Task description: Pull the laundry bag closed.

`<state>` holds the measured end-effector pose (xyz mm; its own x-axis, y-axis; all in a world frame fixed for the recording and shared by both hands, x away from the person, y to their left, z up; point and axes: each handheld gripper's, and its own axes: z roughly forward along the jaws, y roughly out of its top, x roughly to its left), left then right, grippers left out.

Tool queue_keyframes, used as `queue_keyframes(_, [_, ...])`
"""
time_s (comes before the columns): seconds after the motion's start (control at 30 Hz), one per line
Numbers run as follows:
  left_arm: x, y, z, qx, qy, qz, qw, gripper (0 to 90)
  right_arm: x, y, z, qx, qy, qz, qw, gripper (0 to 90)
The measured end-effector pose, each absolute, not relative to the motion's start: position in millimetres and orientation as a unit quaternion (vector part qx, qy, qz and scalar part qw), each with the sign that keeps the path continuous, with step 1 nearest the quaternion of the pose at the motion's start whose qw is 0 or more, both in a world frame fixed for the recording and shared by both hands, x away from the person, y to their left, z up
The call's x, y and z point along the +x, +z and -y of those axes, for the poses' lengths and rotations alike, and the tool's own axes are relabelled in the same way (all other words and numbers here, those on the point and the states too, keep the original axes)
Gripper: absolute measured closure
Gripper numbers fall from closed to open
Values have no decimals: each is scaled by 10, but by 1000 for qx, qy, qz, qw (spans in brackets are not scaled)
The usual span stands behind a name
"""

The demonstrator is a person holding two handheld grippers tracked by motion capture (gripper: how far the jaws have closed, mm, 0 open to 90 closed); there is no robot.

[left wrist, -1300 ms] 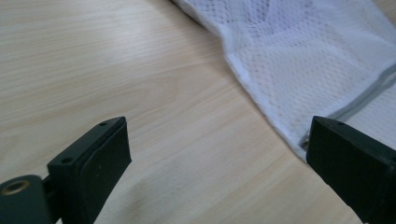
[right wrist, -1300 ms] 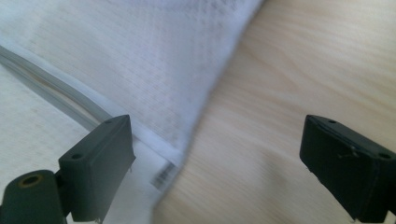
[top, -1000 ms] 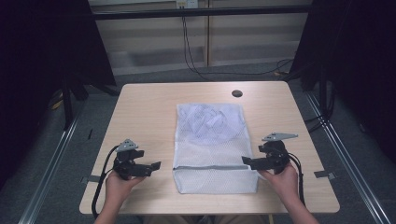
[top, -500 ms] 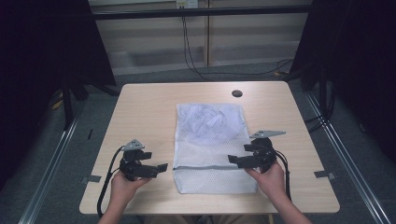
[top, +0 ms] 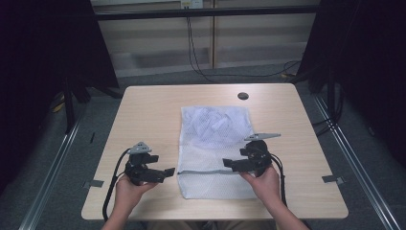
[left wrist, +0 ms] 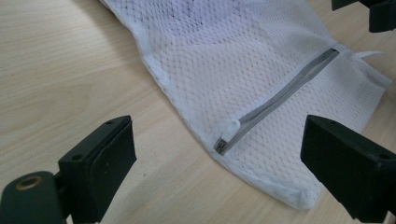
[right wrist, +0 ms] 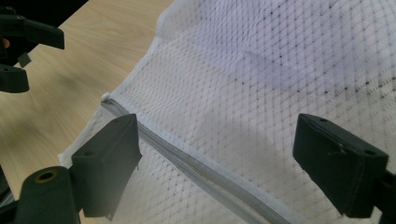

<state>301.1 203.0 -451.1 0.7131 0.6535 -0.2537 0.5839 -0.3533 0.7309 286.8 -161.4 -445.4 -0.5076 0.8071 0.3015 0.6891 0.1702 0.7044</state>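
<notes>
A white mesh laundry bag [top: 215,143] lies flat in the middle of the table, with something pale inside its far half. A grey zipper [top: 206,171] runs across its near part; the zipper [left wrist: 275,98] ends in a white pull [left wrist: 228,130] at the bag's left edge. My left gripper [top: 168,172] is open just left of that edge, and in the left gripper view its pads frame the pull. My right gripper [top: 229,164] is open over the bag's near right part, and in its own view the zipper [right wrist: 187,161] passes between its pads.
The wooden table [top: 148,110] has bare surface on both sides of the bag. A small dark round hole [top: 243,96] sits near the far edge. Cables hang beyond the table's back.
Both grippers have moved inward toward the bag. The right one has come over the bag's near right part, and the left one has closed in on the bag's left edge.
</notes>
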Motion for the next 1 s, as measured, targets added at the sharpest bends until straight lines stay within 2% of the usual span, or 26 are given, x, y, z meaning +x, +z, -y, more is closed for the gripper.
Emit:
queue_keyframes(0.67, [3053,-4470,-1946,827,45,-369,421,118,2941,-4385,1252,471,406,-780,71,158])
queue_keyframes(1.0, [3081,-4476,-1909,829,42,-366,420,121,2964,-4459,1089,468,417,-778,44,227])
